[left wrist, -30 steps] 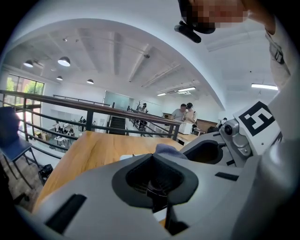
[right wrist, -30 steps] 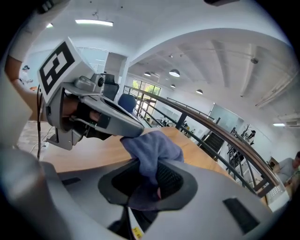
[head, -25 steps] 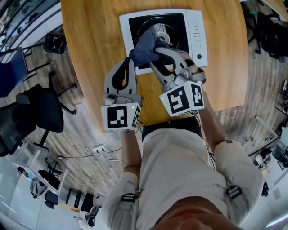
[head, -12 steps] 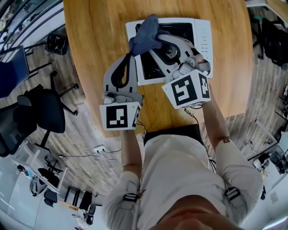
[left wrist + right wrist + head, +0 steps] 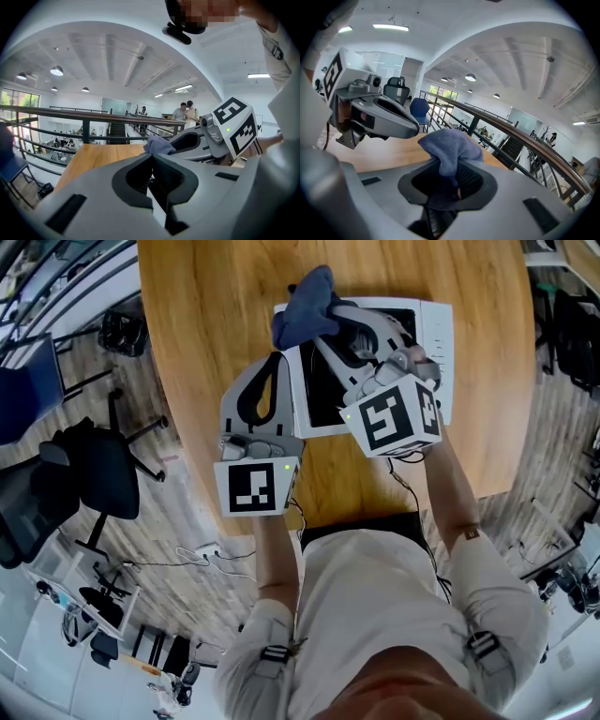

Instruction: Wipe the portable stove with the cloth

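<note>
Right gripper view: grips the cloth (image 5: 451, 145) in the right claw (image 5: 449, 185), jaws closed on a fold, with the rest bunched blue-grey just past the tips. Beyond that bunch, shows wood and a railing (image 5: 512, 131).

Seen from the head view, holds that claw over the stove (image 5: 441, 343), tips aimed at its far left corner. Carries the cloth right at the tips, partly over that corner and partly over the table (image 5: 206, 306). Cannot tell whether resting on the stove or just clear of it.

Parks the left claw (image 5: 277, 360) close to the left of the right one, tips just beside the stove's left edge, above bare wood. In the left gripper view, presents jaws drawn together with nothing pinched between them. Straight ahead of those tips, catches the cloth; to the right, the right claw's marker cube (image 5: 234, 124). Farther off, behind the railing, picks out two people (image 5: 183, 111) standing.
</note>
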